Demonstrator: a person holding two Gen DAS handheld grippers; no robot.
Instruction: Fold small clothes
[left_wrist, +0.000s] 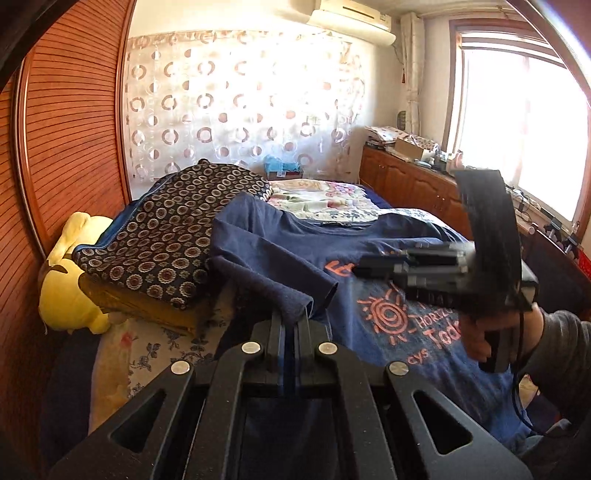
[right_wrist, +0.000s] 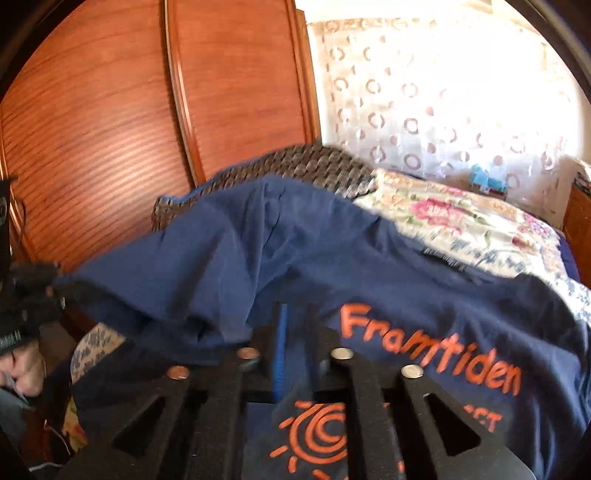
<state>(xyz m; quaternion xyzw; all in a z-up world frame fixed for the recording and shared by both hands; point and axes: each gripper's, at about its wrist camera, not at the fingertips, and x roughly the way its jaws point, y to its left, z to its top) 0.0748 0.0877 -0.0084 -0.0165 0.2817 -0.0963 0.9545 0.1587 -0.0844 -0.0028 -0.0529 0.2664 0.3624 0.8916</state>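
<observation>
T-shirt (left_wrist: 280, 254) sleeve edge clamped in left gripper (left_wrist: 290, 325) — right gripper (right_wrist: 295, 332) slightly parted over the print

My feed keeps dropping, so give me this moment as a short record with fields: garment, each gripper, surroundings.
garment: navy cotton T-shirt with orange sun print, spread on the floral bedspread
left gripper: jaws shut on the shirt's sleeve, lifted
right gripper: jaws narrow, printed shirt fabric between them; grip unclear
surroundings: dark circle-patterned cushion, yellow plush toy, both beside the shirt
</observation>
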